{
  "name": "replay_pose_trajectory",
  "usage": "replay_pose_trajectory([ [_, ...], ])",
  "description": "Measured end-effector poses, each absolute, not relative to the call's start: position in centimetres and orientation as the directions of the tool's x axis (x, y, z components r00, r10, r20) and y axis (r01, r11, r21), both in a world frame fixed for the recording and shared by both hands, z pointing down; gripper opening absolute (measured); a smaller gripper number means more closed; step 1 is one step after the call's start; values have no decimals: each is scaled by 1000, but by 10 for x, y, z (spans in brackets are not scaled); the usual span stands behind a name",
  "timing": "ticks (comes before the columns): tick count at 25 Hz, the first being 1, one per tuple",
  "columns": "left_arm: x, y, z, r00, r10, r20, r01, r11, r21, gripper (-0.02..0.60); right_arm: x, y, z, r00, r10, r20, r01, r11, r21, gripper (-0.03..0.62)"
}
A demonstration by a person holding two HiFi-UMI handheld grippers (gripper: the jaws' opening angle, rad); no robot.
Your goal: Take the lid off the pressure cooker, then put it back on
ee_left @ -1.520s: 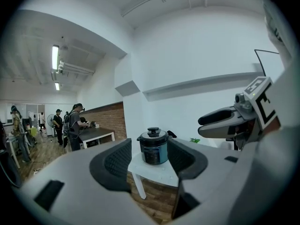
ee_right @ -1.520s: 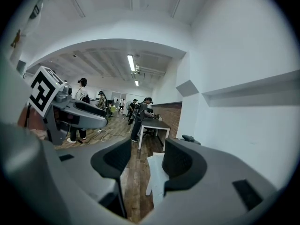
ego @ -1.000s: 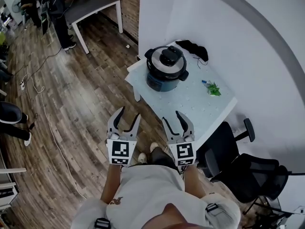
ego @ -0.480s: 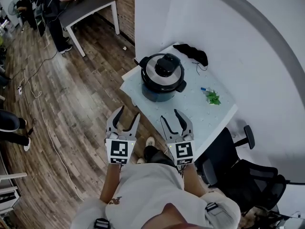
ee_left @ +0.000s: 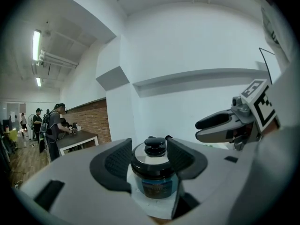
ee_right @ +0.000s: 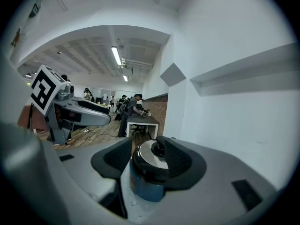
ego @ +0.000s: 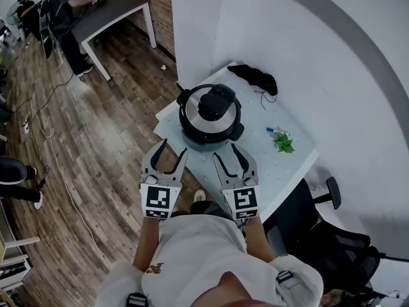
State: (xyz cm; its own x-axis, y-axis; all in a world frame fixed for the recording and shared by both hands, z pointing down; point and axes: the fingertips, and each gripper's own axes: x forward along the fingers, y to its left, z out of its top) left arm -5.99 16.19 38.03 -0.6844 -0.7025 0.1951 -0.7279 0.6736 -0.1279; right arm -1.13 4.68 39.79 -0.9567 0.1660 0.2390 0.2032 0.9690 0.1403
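The pressure cooker (ego: 209, 121), lid (ego: 206, 112) on, stands on a pale table (ego: 281, 165) just beyond the left gripper (ego: 172, 147) and right gripper (ego: 225, 151), both spread and empty.

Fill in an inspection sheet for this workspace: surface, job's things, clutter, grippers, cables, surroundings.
Surface: small white table set against a white wall.
Job's things: pressure cooker on the table's left part, lid on.
Clutter: black bundle at the far edge; green sprig and a small blue-tipped item to the right.
Grippers: left gripper and right gripper both open, empty, pointing at the cooker, short of it.
Cables: white cable trailing over the floor; thin cord by the bundle.
Surroundings: wooden floor; black office chair beside the table; people at a dark desk further off.
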Motion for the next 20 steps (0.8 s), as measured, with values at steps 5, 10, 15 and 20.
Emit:
replay_pose_trajectory([
  [5, -82, 133, 381, -655, -728, 204, -755, 641, -138, 232, -31, 23, 401, -958, 157, 240, 190, 974, 125, 219],
  [10, -100, 109, 381, -613, -761, 212, -790, 593, -154, 232, -42, 9, 404, -959, 143, 246, 175, 978, 113, 215],
  [15, -115, 84, 387, -523, -818, 238, -852, 493, -178, 233, -51, -2, 409, -960, 111, 256, 141, 984, 104, 213],
  [20, -135, 60, 391, -393, -881, 263, -916, 348, -200, 236, -67, -12, 419, -959, 55, 278, 81, 993, 82, 212],
])
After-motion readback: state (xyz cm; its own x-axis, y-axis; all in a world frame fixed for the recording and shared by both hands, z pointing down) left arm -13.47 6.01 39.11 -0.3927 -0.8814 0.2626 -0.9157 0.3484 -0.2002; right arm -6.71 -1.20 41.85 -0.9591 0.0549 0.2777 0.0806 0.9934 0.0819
